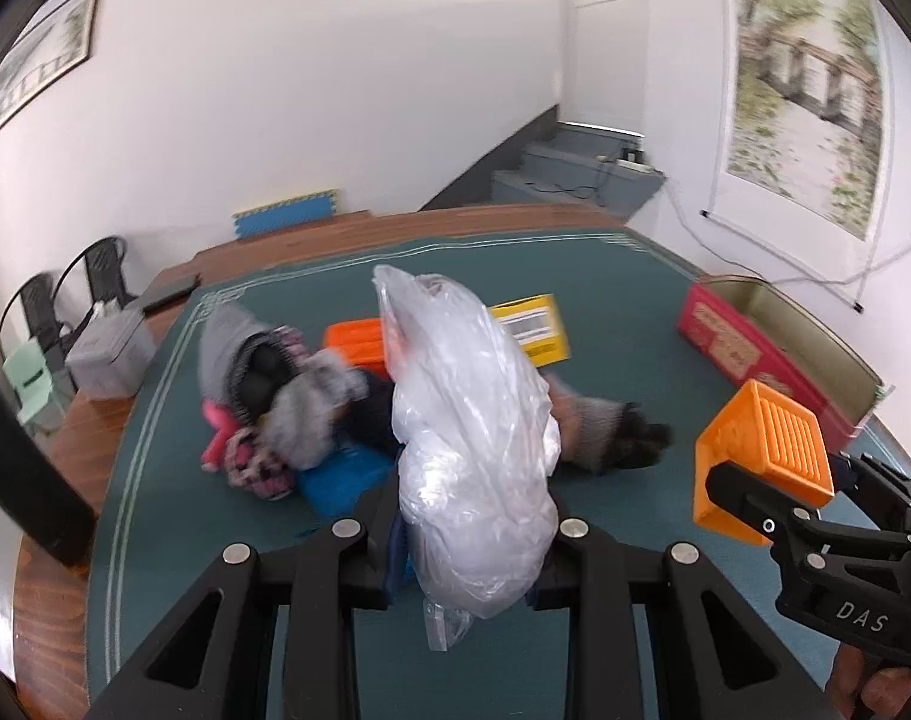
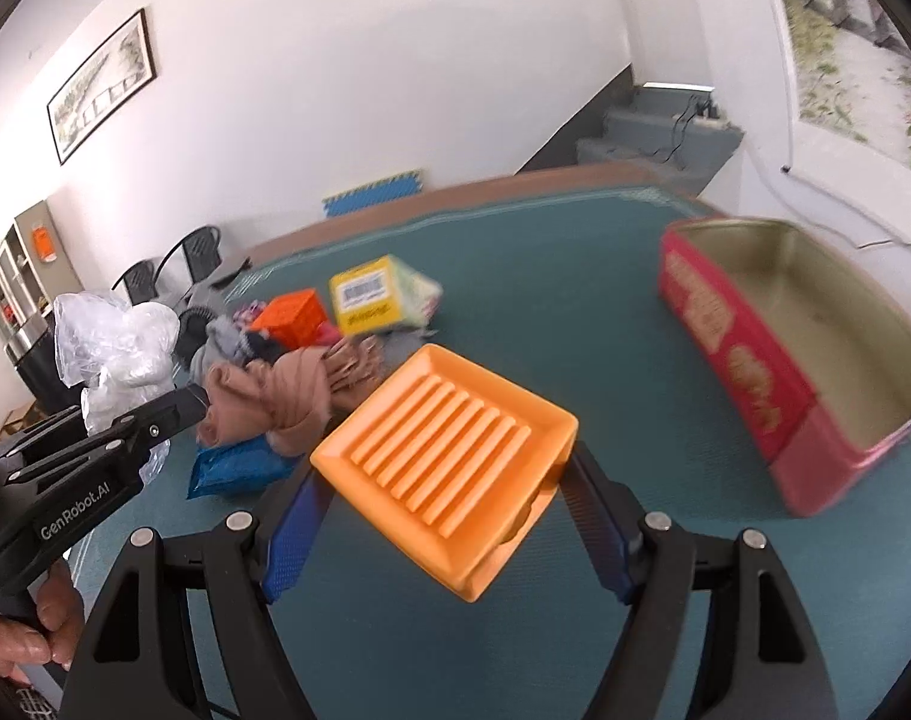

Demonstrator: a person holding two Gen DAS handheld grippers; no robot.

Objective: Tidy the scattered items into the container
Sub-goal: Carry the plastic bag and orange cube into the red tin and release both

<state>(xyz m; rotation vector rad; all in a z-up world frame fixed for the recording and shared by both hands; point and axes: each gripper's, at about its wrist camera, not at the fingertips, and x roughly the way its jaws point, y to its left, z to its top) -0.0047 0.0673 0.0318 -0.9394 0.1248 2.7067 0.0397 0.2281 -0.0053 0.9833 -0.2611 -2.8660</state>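
Note:
My left gripper [image 1: 473, 540] is shut on a clear plastic bag [image 1: 467, 396] stuffed with white material, lifted above the green mat. My right gripper [image 2: 443, 492] is shut on an orange ridged dish [image 2: 449, 468], its blue pads pressing both edges, held tilted above the mat. The red tin [image 2: 725, 324] with a bare gold inside stands to the right of the dish. In the left wrist view the right gripper [image 1: 773, 510] and dish [image 1: 773, 444] hang just in front of the tin [image 1: 755, 348]. The left gripper [image 2: 179, 408] with its bag [image 2: 119, 342] shows at the left of the right wrist view.
A pile lies mid-mat: grey and tan clothing [image 2: 287, 396], an orange box [image 2: 290, 315], a yellow box [image 2: 365, 294], a blue packet [image 2: 233, 468]. A grey box [image 1: 110, 354] sits at the table's left edge, chairs [image 1: 95, 276] beyond it.

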